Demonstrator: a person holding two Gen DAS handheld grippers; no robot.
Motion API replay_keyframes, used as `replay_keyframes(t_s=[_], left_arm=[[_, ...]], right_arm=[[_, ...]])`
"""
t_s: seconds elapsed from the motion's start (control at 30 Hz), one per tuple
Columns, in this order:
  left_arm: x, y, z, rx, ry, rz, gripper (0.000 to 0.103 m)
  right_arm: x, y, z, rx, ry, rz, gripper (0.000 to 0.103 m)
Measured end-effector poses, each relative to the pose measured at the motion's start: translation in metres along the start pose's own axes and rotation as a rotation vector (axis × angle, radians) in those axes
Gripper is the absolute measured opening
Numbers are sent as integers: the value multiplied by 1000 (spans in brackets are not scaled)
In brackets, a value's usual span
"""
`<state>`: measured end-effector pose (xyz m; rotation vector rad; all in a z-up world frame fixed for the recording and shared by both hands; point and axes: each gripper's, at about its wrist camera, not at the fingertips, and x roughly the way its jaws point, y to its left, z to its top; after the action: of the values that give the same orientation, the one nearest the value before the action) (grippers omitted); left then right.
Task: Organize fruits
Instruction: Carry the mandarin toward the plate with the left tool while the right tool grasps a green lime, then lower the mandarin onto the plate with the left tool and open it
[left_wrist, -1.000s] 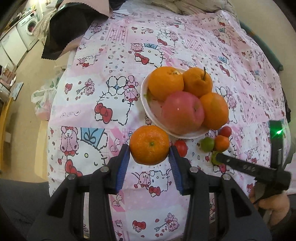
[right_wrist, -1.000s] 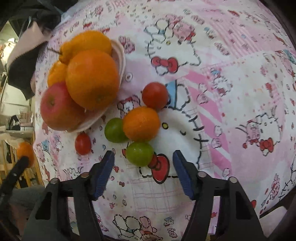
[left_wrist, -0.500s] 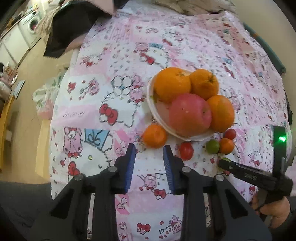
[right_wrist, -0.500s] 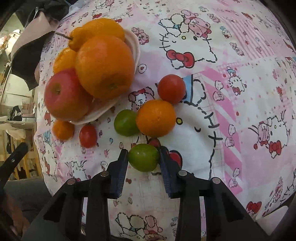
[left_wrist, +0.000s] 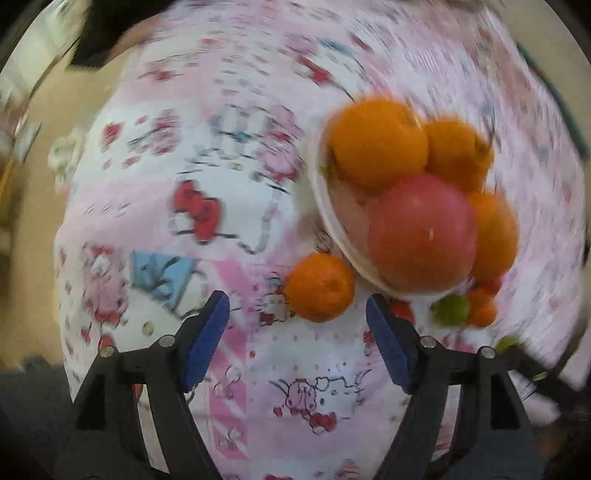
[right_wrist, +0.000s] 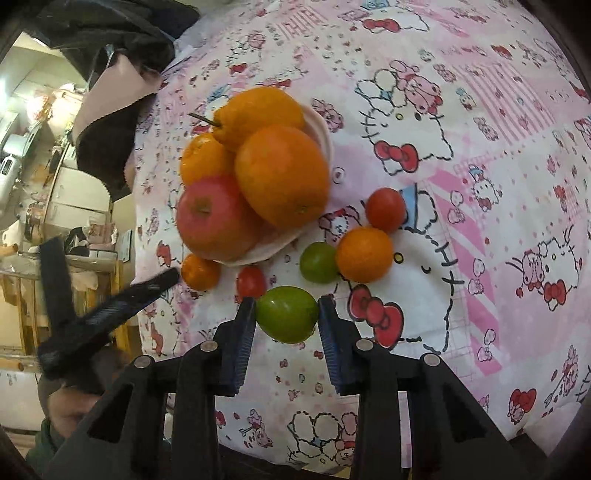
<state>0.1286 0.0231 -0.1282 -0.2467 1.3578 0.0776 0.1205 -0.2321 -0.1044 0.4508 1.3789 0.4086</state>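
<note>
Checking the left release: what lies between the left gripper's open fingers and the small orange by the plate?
Only bare tablecloth, in the left wrist view; the left gripper is open short of the small orange.

The left tongs (left_wrist: 297, 334) sit at the bottom of the left wrist view with both blue-padded fingers (left_wrist: 205, 341) spread wide apart and nothing between them; that view is smeared with motion blur. The right tongs (right_wrist: 286, 319) fill the lower centre of the right wrist view, their blue pads pressed against either side of a green fruit (right_wrist: 287, 313). At the lower left of that same view the left tongs appear again as a blurred dark shape, with a hand (right_wrist: 72, 415) beneath them.
</note>
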Motion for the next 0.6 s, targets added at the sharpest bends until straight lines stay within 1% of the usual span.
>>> replay_keyframes(t_s=[0.07,0.13,0.2,0.23,0.27,0.33,0.43,0.6], left_arm=[[10,-10,-2,53,6,35,73],[17,-17,-3,89,-4,67,69],[23,-20,-2,117,-8,89,54],[25,-21,-1,124,-3,84,49],[25,-21,0,125,1,66,40],[20,-21,-2,121,-7,71,40],[11,-18,-5,106,-16,47,40],[-12,-4,-4,64,-68,40,39]], right_arm=[[2,2,-1,0,-2,6,36],[1,2,0,4,-8,14,36],[-1,2,2,7,-12,21,36],[-1,2,3,9,-14,25,36],[-2,3,4,10,-16,28,36],[-2,4,5,9,-19,33,36],[-2,7,6,6,-20,37,36],[0,14,7,-5,-17,41,36]])
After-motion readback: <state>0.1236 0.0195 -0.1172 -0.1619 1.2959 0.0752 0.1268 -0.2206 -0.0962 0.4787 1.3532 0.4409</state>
